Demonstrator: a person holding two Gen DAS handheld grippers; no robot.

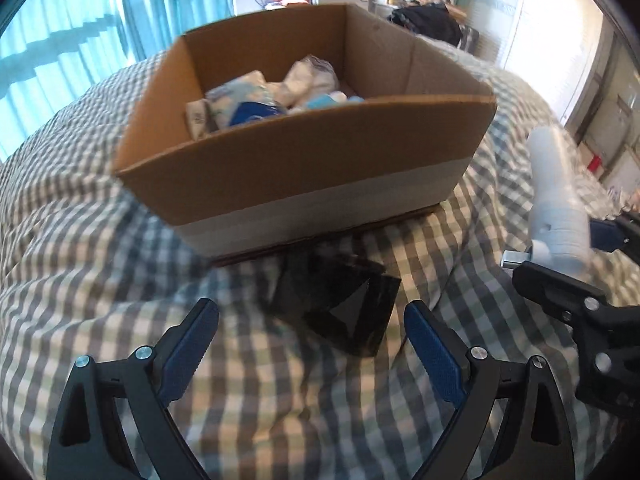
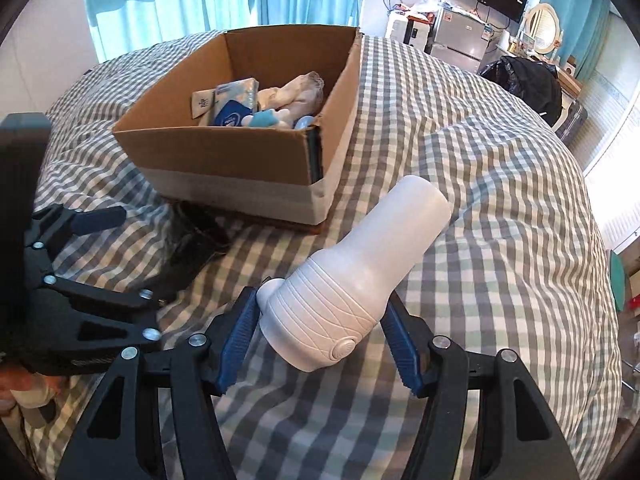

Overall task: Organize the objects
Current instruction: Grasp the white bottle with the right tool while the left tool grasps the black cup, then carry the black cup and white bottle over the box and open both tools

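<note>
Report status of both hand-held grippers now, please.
Left hand-held gripper open, over flat black plastic item. Right hand-held gripper shut on white ribbed plastic bottle. Open brown cardboard box ahead, unobstructed.

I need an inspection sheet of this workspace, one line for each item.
Surface: grey checked bedcover, rumpled.
Job's things: open cardboard box partly filled with packets; white bottle; black object in front of the box.
Clutter: nothing seen on the bed.
Grippers: left gripper open, black object ahead of it; right gripper shut on the bottle.
Cables: wires hang on the far wall.
Surroundings: blue curtains, monitor, fridge.
</note>
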